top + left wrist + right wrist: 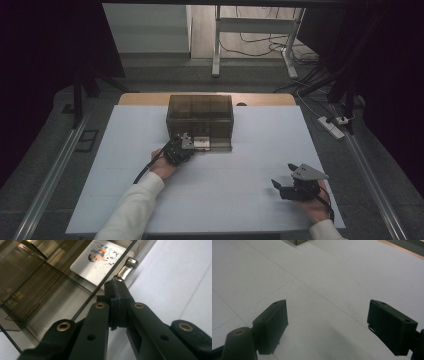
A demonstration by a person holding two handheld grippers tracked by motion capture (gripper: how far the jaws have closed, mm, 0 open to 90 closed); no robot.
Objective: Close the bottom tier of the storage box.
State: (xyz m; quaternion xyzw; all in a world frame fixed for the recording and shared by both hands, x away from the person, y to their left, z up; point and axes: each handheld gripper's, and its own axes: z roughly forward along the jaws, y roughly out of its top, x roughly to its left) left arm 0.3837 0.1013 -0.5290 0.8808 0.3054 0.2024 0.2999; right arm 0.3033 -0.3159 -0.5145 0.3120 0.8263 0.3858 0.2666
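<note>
A smoky see-through box (200, 117) stands at the far middle of the white table (240, 200). Its front wall (37, 277) runs close before my left gripper (194, 145). Behind that wall lies a white card with a cartoon picture (100, 260). A shiny metal handle (126, 267) sticks out at the box's front, and my left gripper (115, 286) is shut with its tips on the handle's lower end. At the table's near right my right gripper (283, 175) rests open, nothing between its jaws (327, 312). One corner of the box (298, 242) shows far ahead of it.
A wooden edge (150, 99) shows behind the white cover. Metal rails (50, 180) run along both sides of the table. A power strip (331, 126) and cables lie on the floor at the right, and a stand's legs (216, 55) rise behind.
</note>
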